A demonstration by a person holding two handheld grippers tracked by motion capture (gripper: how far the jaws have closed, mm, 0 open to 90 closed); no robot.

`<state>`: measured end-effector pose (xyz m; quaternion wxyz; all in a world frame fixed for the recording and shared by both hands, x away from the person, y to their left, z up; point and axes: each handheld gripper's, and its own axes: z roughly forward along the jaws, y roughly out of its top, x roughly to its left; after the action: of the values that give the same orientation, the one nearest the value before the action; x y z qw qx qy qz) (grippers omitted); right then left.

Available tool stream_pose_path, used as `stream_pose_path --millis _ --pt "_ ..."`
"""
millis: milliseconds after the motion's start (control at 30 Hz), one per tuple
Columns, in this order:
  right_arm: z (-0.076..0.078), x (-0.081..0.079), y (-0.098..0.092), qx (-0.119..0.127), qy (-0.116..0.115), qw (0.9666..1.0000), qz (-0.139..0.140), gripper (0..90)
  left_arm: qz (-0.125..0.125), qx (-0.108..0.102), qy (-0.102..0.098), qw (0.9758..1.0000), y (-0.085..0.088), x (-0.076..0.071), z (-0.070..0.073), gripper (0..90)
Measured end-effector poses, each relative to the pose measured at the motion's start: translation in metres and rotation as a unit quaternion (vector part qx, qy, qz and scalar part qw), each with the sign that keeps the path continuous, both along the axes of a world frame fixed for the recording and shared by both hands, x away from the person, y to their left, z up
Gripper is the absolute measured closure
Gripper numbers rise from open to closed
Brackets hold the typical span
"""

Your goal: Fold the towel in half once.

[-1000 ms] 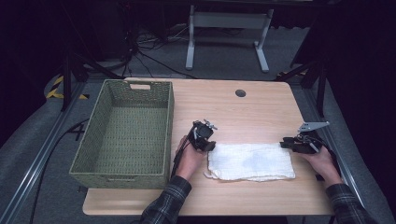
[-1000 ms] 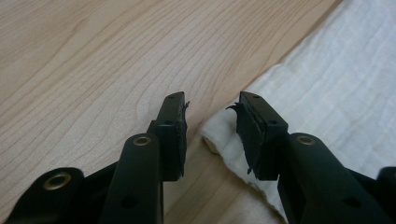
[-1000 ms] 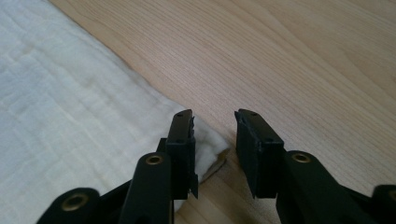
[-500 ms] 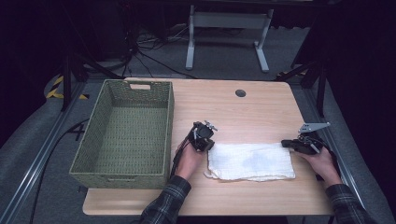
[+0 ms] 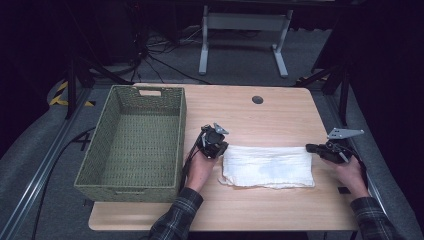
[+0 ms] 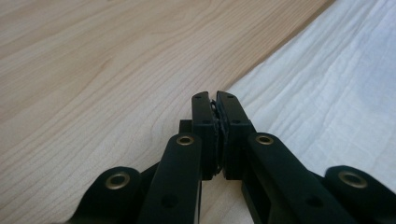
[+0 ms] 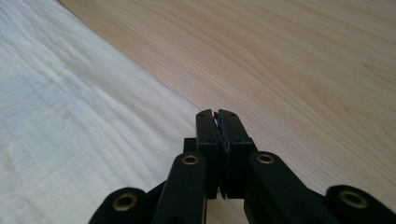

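One white cloth point(image 5: 268, 167) is lying folded into a long strip on the near half of the wooden table point(image 5: 280, 112), well apart from the table's far edge, its length running from left to right. Its crinkled weave is showing in both gripper views, point(image 6: 336, 88) and point(image 7: 70, 126).

The left gripper point(image 5: 218, 148) is sitting at the cloth's left end, at the far corner, held by the person's left hand point(image 5: 200, 167). In the left gripper view its jaws are standing pressed together, tips right at the cloth's edge; they have just been closing. Whether a fold of cloth is being pinched between them, I cannot tell, as the pads are meeting with nothing plainly showing between them.

The right gripper point(image 5: 314, 148) is sitting at the cloth's right end, also at the far corner, held by the right hand point(image 5: 350, 172). Its jaws are likewise standing together, having just been closing, tips at the cloth's border where it is meeting bare wood.

A green woven basket point(image 5: 107, 150) is standing on the left part of the table, just beside the left hand. A small dark round cap point(image 5: 257, 100) is sitting in the tabletop near the far edge.
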<state>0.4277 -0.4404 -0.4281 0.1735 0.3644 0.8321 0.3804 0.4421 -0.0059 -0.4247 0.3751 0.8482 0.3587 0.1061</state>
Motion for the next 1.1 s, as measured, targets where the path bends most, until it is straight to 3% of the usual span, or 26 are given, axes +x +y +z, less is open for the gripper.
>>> stream_pose_path --millis 167,233,400,700,1100 --pt "0.008 -0.004 -0.001 0.013 -0.017 0.9998 0.0 88.3 0.006 -0.026 -0.018 0.9995 0.005 -0.002 0.009 87.1" --pt "0.012 -0.005 -0.001 0.016 -0.024 0.9996 0.001 88.3 0.006 -0.027 -0.028 0.9992 0.006 -0.004 0.011 87.1" --pt "0.016 -0.012 0.0 0.015 -0.03 0.9994 0.008 88.2 -0.002 -0.037 -0.024 0.999 0.008 -0.009 0.015 87.0" --pt "0.015 -0.028 0.001 0.014 -0.023 0.9994 0.02 88.1 -0.013 -0.036 -0.024 0.999 0.01 -0.022 0.015 87.0" --pt "0.012 -0.046 0.004 0.008 -0.011 0.9994 0.03 88.1 -0.029 -0.006 -0.026 0.9992 0.011 -0.041 0.013 86.9"
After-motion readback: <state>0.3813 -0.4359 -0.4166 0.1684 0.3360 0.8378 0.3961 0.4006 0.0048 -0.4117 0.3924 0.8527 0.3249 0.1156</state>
